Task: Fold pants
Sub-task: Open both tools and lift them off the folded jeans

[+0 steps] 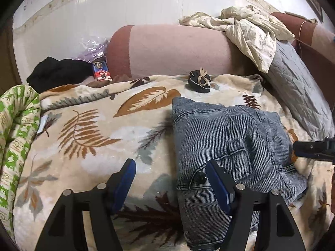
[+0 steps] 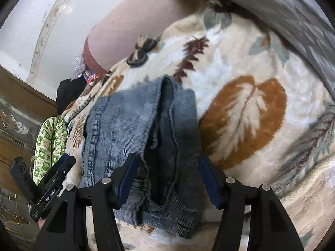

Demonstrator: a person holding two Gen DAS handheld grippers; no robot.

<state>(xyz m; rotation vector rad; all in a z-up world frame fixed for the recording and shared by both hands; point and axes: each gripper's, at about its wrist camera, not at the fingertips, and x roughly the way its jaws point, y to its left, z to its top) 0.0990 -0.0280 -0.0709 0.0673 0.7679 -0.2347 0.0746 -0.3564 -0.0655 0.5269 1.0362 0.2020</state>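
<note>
My left gripper (image 1: 170,185) hangs spread and empty over the blanket (image 1: 83,138) on the bed, its right finger just above the folded jeans' (image 1: 230,142) buttoned pocket. My right gripper (image 2: 167,183) is spread around the jeans' doubled hem end, not visibly pinching. I judge the denim heavy, limp and grippy, best taken at thick seams or the waistband.

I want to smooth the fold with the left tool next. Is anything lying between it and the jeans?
Nothing visible. The left tool hovers open just above the leaf-print blanket, one finger already over the edge of the folded jeans. The small black bow accessory lies farther back, clear of the jeans.
</note>
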